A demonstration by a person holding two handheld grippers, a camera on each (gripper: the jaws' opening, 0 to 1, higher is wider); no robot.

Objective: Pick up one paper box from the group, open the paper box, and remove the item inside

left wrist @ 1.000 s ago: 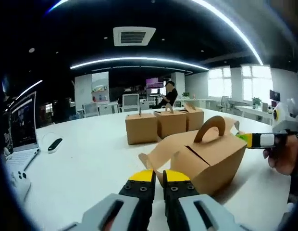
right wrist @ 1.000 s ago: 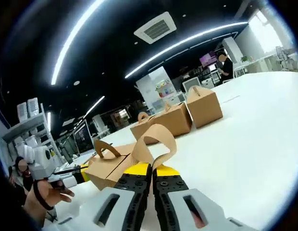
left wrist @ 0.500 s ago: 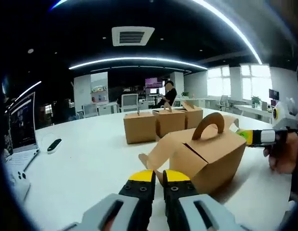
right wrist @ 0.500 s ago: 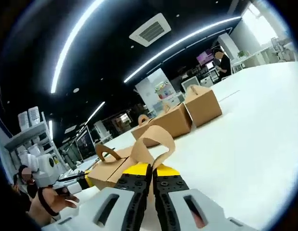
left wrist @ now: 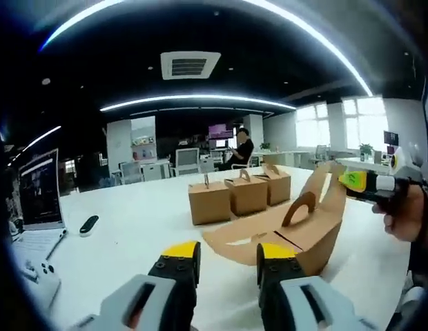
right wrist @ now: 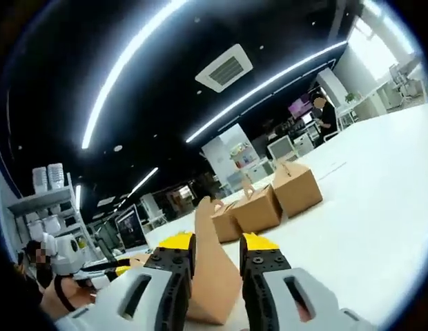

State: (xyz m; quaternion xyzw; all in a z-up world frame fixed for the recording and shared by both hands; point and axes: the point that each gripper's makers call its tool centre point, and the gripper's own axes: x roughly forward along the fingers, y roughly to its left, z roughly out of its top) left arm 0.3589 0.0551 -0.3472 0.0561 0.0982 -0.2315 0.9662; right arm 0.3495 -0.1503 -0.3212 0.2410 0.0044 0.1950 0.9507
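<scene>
The open brown paper box lies on the white table just ahead of my left gripper, which is open, its jaws apart over the loose front flap. A handled flap stands up at the box's right, beside the tip of my right gripper, held by a person's hand. In the right gripper view, that flap rises between the spread jaws of my right gripper. My left gripper shows at the far left there. What is inside the box is hidden.
Three closed handled boxes stand in a row behind the open one, also as the row in the right gripper view. A laptop, a dark remote and a white device lie at the left. A person sits far back.
Both grippers have opened: each pair of jaws was nearly together and now stands apart. The box's front flap has dropped flat and the handled flap has swung up to the right.
</scene>
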